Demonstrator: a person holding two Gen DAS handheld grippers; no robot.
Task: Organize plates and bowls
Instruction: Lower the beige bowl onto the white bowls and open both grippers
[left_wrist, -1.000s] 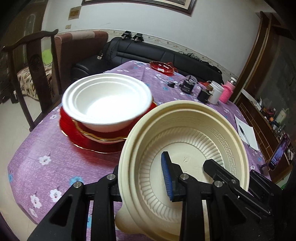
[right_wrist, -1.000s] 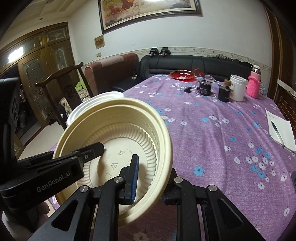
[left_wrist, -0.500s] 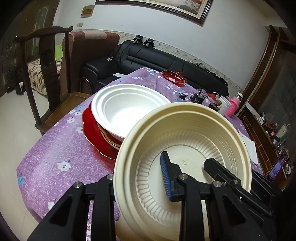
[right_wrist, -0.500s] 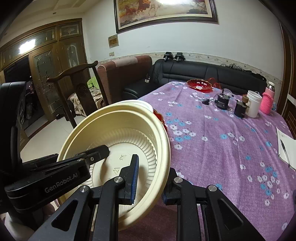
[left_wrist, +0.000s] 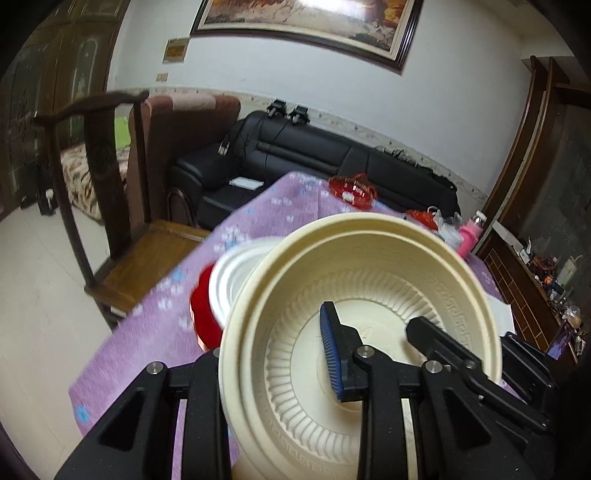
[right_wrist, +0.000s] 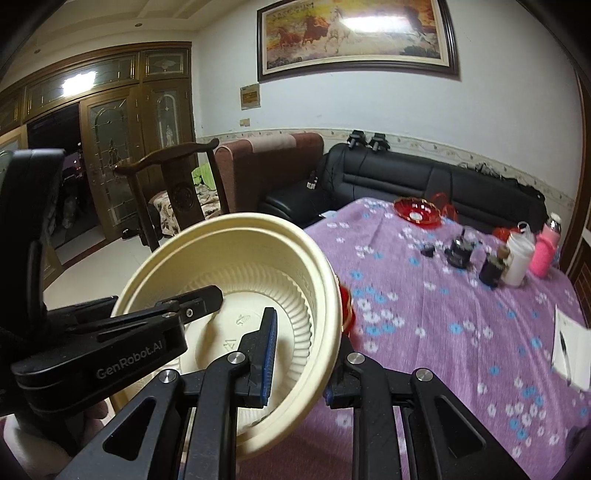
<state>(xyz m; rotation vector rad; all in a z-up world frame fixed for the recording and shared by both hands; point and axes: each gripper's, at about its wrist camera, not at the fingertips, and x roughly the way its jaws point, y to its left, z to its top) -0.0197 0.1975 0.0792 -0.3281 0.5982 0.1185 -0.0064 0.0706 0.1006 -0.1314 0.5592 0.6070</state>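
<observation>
A cream ribbed bowl (left_wrist: 369, 280) hangs tilted in the air above the purple flowered table (left_wrist: 155, 332), held at opposite sides of its rim. My left gripper (left_wrist: 269, 354) is shut on the bowl's left rim, blue pad inside, other finger outside. My right gripper (right_wrist: 304, 365) is shut on the same cream bowl (right_wrist: 236, 266) at its right rim. Each view shows the other gripper's finger reaching into the bowl. Behind and below, a white bowl (left_wrist: 236, 280) sits on stacked red plates (left_wrist: 203, 314), mostly hidden by the cream bowl.
A dark wooden chair (left_wrist: 110, 206) stands at the table's left edge, with a black sofa (left_wrist: 314, 162) beyond. At the far end are a red glass dish (right_wrist: 417, 212), dark jars (right_wrist: 491, 269), a white cup (right_wrist: 519, 258) and a pink bottle (right_wrist: 545, 251). Paper (right_wrist: 570, 350) lies at the right edge.
Both grippers have risen with the cream bowl and carried it over toward the white bowl. The white bowl and red plates now sit lower in view, mostly covered by the cream bowl.
</observation>
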